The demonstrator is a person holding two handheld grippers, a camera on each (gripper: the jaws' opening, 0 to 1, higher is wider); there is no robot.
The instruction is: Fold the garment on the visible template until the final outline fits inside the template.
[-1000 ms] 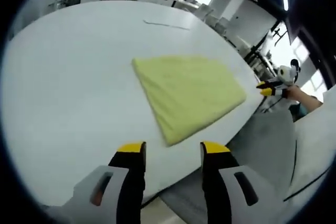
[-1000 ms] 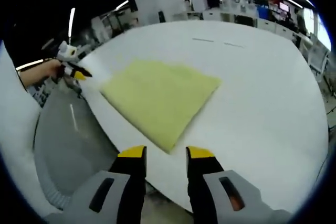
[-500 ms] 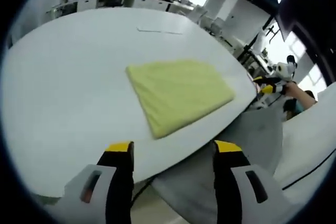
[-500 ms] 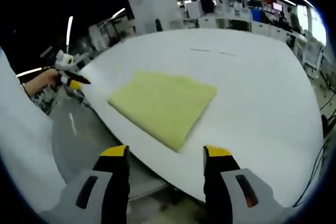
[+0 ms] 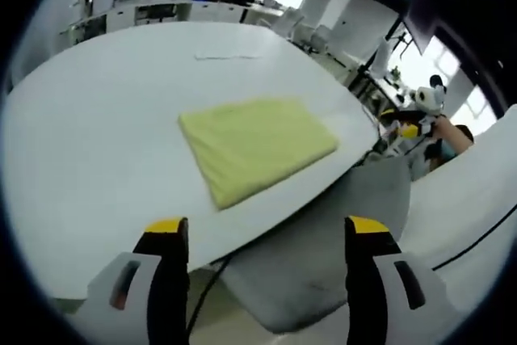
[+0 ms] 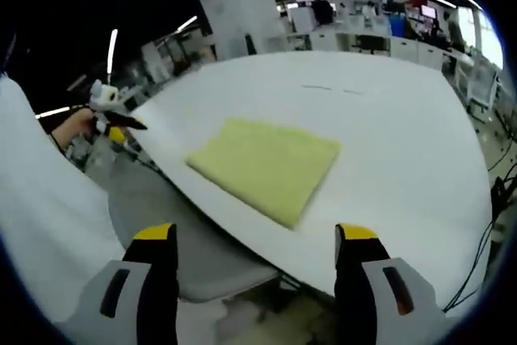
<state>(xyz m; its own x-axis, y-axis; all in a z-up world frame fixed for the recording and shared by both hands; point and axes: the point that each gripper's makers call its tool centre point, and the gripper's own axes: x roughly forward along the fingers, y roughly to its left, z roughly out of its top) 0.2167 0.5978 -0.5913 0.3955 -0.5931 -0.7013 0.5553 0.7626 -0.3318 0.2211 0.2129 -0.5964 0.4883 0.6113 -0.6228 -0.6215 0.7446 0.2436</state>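
White tabletop (image 5: pixel 89 127) is seen spread wide, bare apart from the cloth and a thin dark line near its far edge. Beyond it, an open office is noted: desks, monitors, ceiling strip lights, a white pillar (image 6: pixel 234 6). A grey chair seat (image 5: pixel 323 240) is tucked just under the near table edge.

Yellow garment (image 5: pixel 254 145) is found folded into a flat rectangle, lying on the table near that near edge. No template outline can be made out around it.

Left gripper (image 5: pixel 262 236) is held off the table, jaws spread wide, nothing between them; the garment lies ahead, apart from it. Right gripper (image 6: pixel 257 240) likewise is held back, jaws wide and empty, the garment (image 6: pixel 265 166) well ahead.
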